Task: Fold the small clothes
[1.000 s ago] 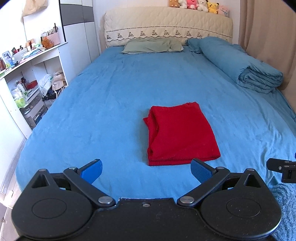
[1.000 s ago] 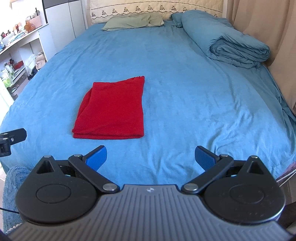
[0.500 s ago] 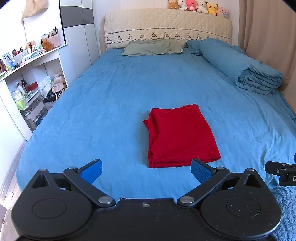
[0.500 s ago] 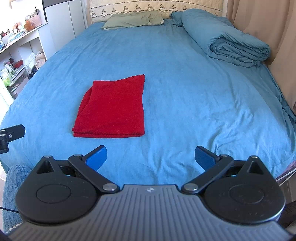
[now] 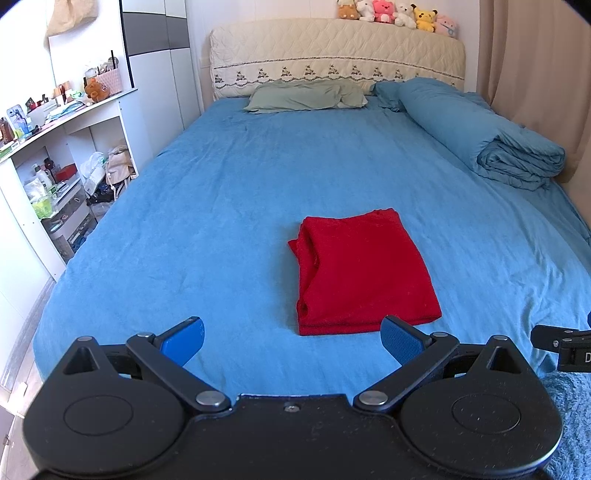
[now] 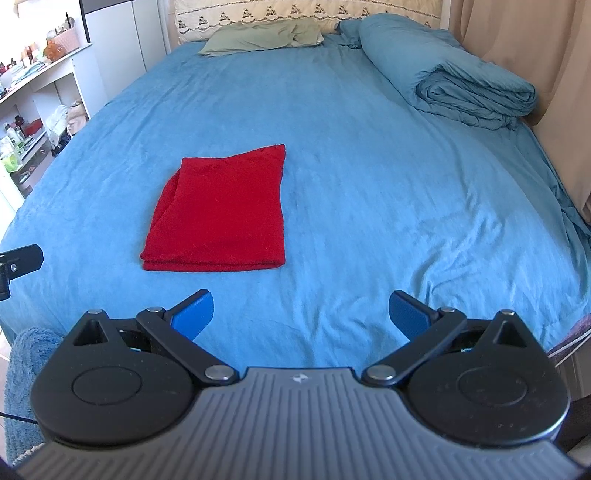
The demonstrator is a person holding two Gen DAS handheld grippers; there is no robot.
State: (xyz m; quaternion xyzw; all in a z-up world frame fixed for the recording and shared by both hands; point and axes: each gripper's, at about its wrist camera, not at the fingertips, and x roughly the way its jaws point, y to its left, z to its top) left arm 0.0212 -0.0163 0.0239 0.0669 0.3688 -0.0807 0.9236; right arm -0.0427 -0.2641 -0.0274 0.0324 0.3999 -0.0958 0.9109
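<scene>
Drawn back a touch from the bed since a second ago, both wrist views now taking in slightly more of the scene, garment itself unmoved. Left gripper [image 5: 291,338] spread wide, blue pads [image 5: 184,338] well apart, nothing between them. Right gripper [image 6: 301,314] likewise gaping, pads [image 6: 194,312] empty. Both hovering short of the near edge of the blue bed sheet [image 5: 221,206], clear of the cloth. Red garment [image 5: 364,271] lying flat on the sheet, folded into a neat rectangle of stacked layers, roughly mid-bed and toward the near end; ahead and slightly right in the left wrist view, ahead and left [image 6: 221,210] in the right wrist view. Far off, green pillow [image 5: 306,96] against the headboard [image 5: 332,51], rolled blue duvet [image 5: 491,140] along the right side, plush toys [image 5: 399,13] lined up on top. Cluttered white shelf [image 5: 70,125] at the left.
</scene>
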